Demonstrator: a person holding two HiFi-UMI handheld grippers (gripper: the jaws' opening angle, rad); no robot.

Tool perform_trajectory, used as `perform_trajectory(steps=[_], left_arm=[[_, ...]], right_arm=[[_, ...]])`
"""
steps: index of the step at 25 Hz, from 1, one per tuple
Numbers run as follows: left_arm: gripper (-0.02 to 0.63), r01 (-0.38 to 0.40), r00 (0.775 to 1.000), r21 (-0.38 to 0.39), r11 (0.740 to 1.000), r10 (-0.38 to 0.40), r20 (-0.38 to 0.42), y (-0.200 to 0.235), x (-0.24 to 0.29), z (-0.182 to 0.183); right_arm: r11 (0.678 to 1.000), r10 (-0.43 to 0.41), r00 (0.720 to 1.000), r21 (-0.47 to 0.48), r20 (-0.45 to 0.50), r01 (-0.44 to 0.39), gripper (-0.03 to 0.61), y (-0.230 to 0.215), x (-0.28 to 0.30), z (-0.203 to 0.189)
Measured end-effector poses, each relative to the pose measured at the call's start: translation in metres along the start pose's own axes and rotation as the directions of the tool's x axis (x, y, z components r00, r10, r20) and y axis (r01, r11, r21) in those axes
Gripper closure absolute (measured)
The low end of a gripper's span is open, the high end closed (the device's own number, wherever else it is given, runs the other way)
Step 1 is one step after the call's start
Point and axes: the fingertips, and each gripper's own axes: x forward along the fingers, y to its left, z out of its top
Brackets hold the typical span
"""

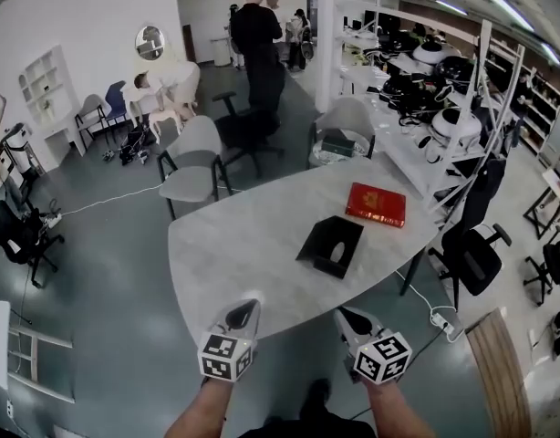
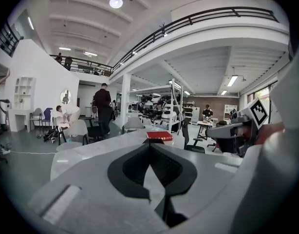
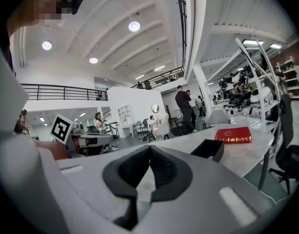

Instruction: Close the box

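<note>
The black box sits open near the middle of the pale oval table, turned corner-on to the person, with its dark hollow facing up. Just beyond it, apart and toward the far right edge, lies a flat red piece with a gold mark on top. Judging by its shape and size it is probably the lid, though nothing here proves it. The right gripper view shows both plainly: the black box is nearer and the red piece is behind it. In the left gripper view only the red piece shows clearly above the jaws.

Both tools hang over the near edge of the table, well apart from the box. The left gripper has its 2 jaws pressed together at the tips with nothing between them, and the right gripper is the same, closed and empty.

The step in hand looks like the approach. To do it well:

1. Spread the jaws before arriving, because closed tips can only push.
2. Use the right gripper for the red piece, which is on its side, and pinch it by an edge so it stays flat.
3. Steady the black box with the left gripper, as a light box may slide on the smooth top.
4. Square the corners before lowering.

Chairs and standing people are far beyond the table and out of the way.
</note>
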Motion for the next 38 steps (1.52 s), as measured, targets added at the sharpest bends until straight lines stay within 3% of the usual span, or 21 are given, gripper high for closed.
perform_trajectory(steps=[7, 14, 27, 33, 38], left_arm=[[0.603, -0.015, 1.0, 0.041, 0.999, 0.016, -0.024, -0.021, 0.085, 0.022], [0.604, -0.024, 0.998, 0.046, 0.999, 0.027, -0.064, -0.04, 0.127, 0.023], [0.603, -0.025, 0.994, -0.012, 1.0, 0.023, -0.11, 0.032, 0.219, 0.001], [0.603, 0.03, 0.988, -0.038, 0.999, -0.035, -0.147, 0.065, 0.262, -0.008], [0.6, 0.112, 0.971, 0.019, 0.994, -0.106, -0.212, 0.066, 0.293, -0.029]], right_arm=[[0.999, 0.04, 0.999, 0.028, -0.005, -0.04, 0.577, -0.076, 0.015, 0.016], [0.998, 0.056, 0.998, 0.036, -0.021, -0.055, 0.577, -0.128, 0.021, 0.028], [0.998, 0.07, 0.993, 0.007, -0.09, -0.069, 0.577, -0.171, 0.117, 0.037], [1.0, 0.029, 0.993, 0.004, -0.111, -0.029, 0.577, -0.193, 0.162, 0.045], [1.0, 0.012, 0.993, 0.021, -0.118, -0.01, 0.577, -0.217, 0.18, 0.045]])
